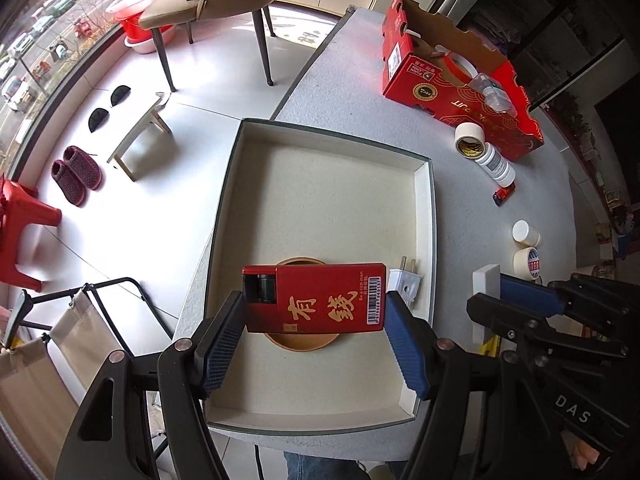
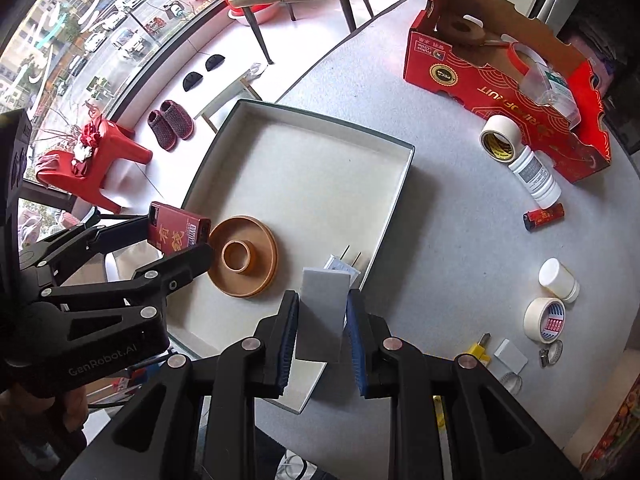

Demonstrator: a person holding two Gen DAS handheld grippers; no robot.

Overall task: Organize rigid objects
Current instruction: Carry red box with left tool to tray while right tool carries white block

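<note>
A red box is clamped in the left tool above a round wooden dish inside the shallow tray.

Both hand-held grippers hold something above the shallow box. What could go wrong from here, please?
1. The left hand-held gripper holds the red box directly above the wooden dish; released there, it may land tilted on the dish.
2. The right hand-held gripper holds the white slab over the white plug near the tray wall; lowering could strike the plug's prongs or the wall.
</note>
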